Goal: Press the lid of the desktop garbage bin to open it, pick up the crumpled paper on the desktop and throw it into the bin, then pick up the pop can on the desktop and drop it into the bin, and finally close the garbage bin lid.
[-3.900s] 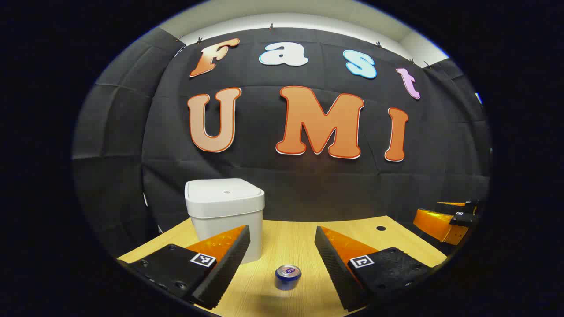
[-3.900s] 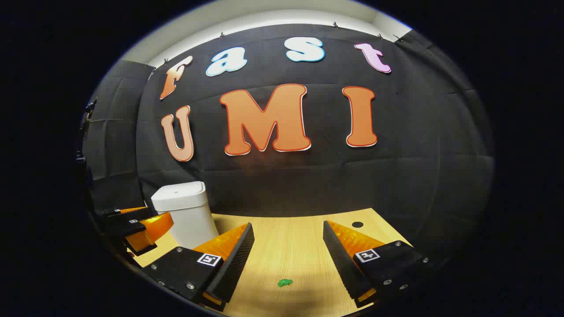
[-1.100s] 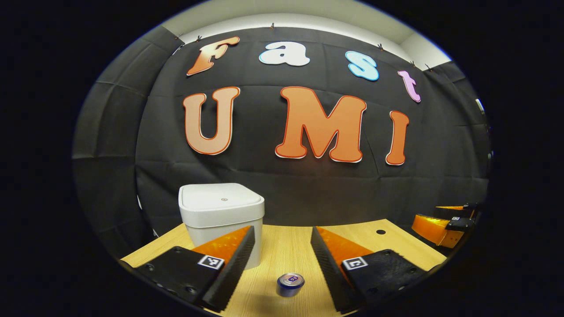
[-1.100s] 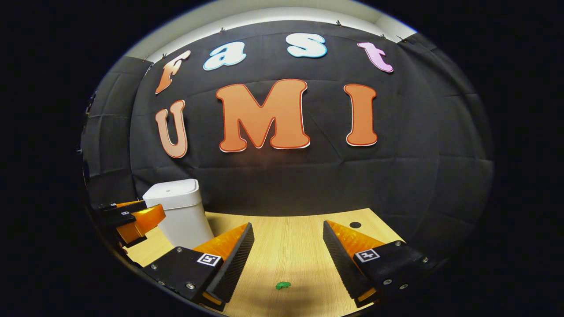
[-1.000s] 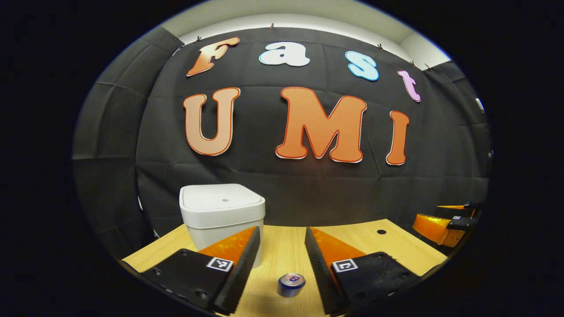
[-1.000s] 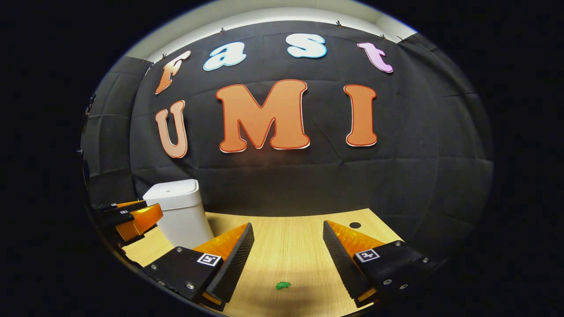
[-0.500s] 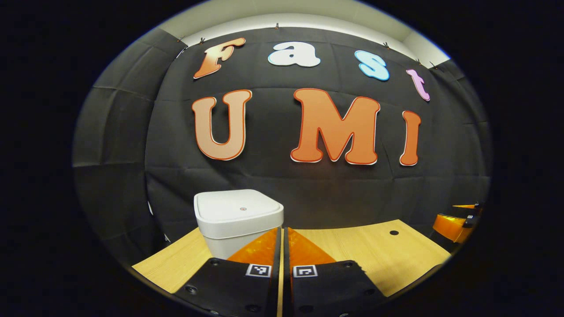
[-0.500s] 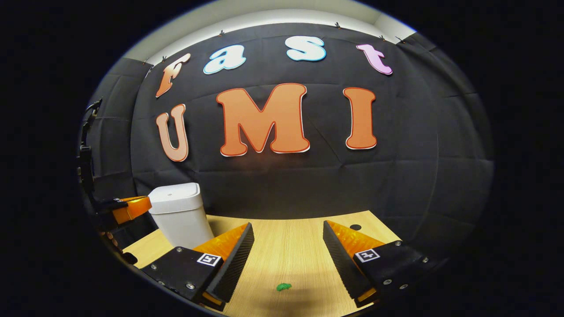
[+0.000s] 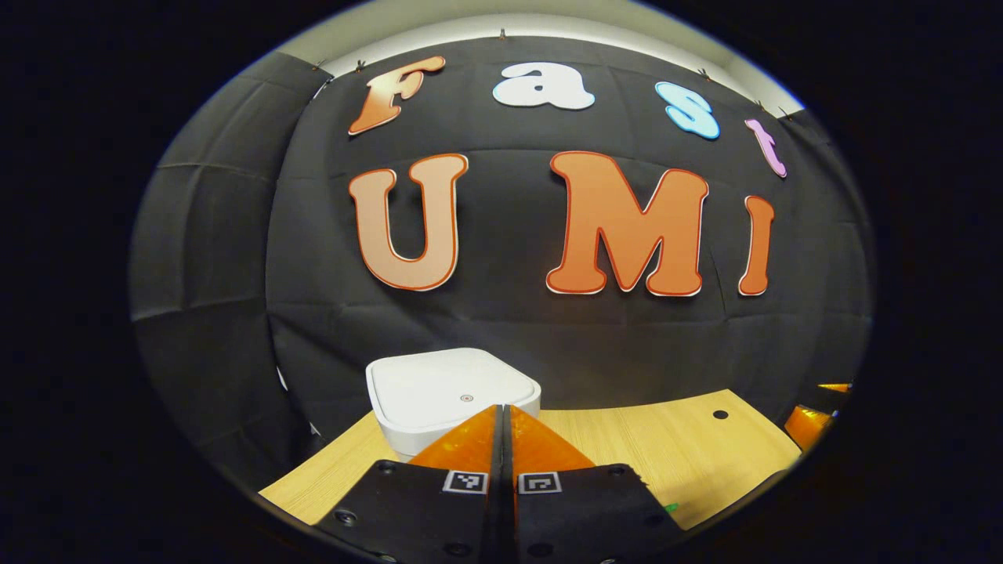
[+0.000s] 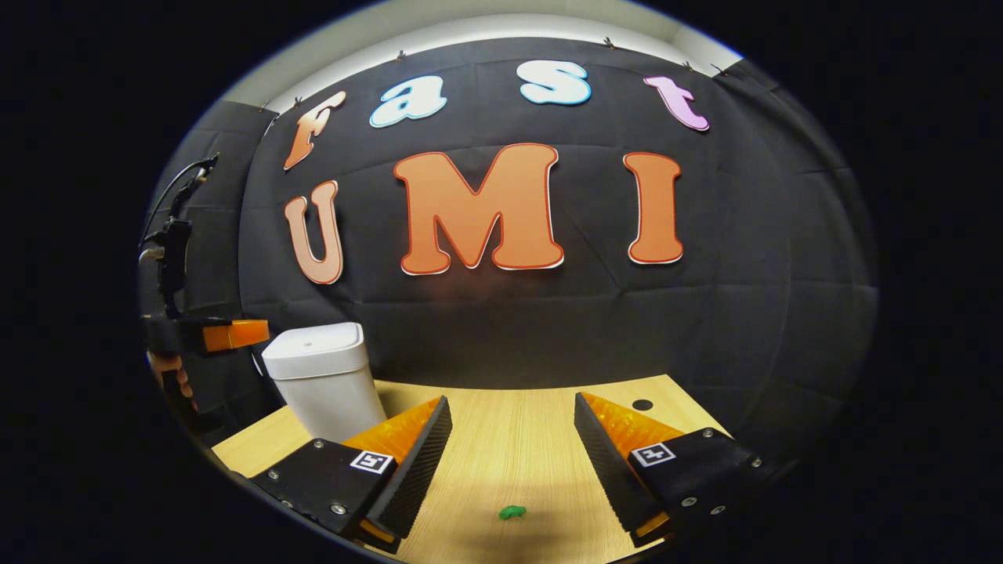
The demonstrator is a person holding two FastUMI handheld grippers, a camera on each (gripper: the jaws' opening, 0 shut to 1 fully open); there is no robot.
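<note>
Your left gripper [image 9: 501,411] is closed, its 2 fingers pressed flat together with nothing between them. That makes 1 firm point, good for pushing. It is up above the worktop [image 9: 689,454], just in front of the garbage bin [image 9: 453,395], so I think you are getting ready to press the lid [image 9: 450,388]. The lid is not open yet. It is white, smooth and square with round corners, and it has a tiny dot near the middle.

Your right gripper [image 10: 509,446] is open wide and holds nothing. It waits low over the wooden worktop [image 10: 517,431], well apart from the bin [image 10: 323,376]. Its fingers [image 10: 415,470] have ridged inner faces, which should help hold soft things. A little green crumpled paper [image 10: 512,512] lies on the worktop between them, near you. It looks small and light, so the open fingers are in a good spot to close on it later.

I cannot see the pop can right now.
</note>
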